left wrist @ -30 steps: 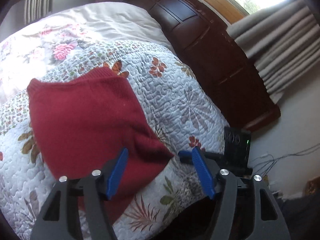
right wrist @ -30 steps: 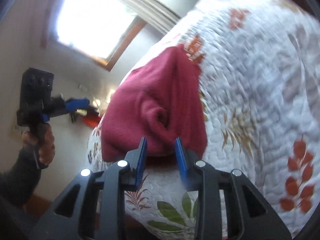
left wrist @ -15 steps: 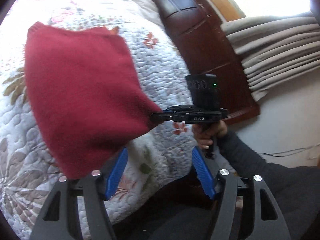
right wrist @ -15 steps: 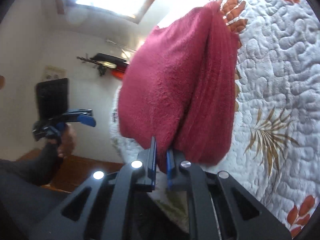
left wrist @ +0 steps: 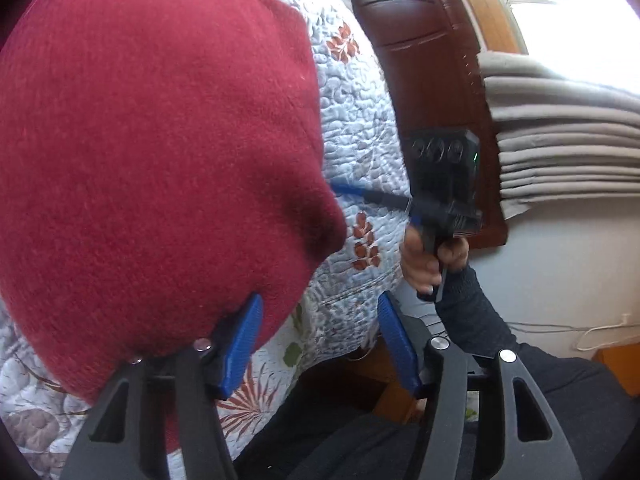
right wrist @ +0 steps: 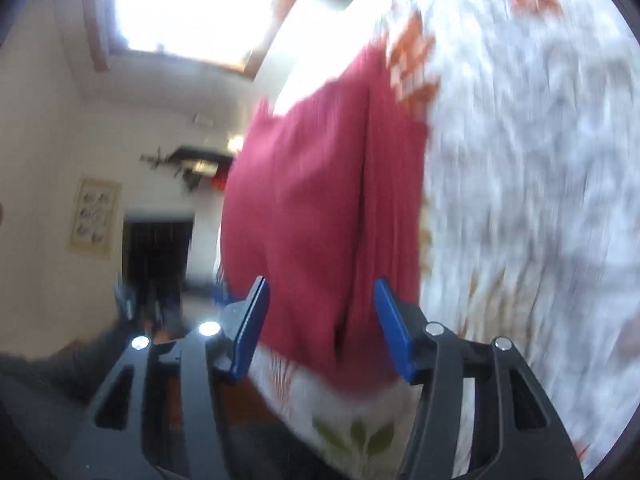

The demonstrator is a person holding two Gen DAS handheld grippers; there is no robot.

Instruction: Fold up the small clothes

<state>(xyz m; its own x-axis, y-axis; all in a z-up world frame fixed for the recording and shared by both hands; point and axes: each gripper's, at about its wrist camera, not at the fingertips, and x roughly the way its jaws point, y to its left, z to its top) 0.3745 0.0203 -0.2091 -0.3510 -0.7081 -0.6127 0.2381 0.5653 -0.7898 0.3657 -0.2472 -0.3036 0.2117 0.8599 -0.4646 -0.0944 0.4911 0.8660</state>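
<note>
A dark red knit garment (left wrist: pixel 160 160) lies folded on the quilted floral bedspread (left wrist: pixel 360 92), near the bed's edge. My left gripper (left wrist: pixel 320 340) is open. Its left pad (left wrist: pixel 244 340) sits against the garment's near corner and nothing is between the pads. In the left wrist view, a hand holds my right gripper (left wrist: pixel 440 184), whose blue fingertips reach the garment's right edge. The right wrist view is blurred. There my right gripper (right wrist: pixel 320 332) stands open, with the red garment (right wrist: pixel 320 200) just beyond and partly between its pads.
A dark wooden headboard (left wrist: pixel 424 60) and grey curtains (left wrist: pixel 560 152) stand to the right of the bed. A dark sleeve (left wrist: pixel 472 312) and dark-clad legs fill the space below the bed edge. A bright window (right wrist: pixel 192 4) and a wall picture (right wrist: pixel 94 216) are behind.
My right gripper, shut on the garment's corner half a second ago, has opened and let it go. My left gripper has moved closer to the garment and stayed open.
</note>
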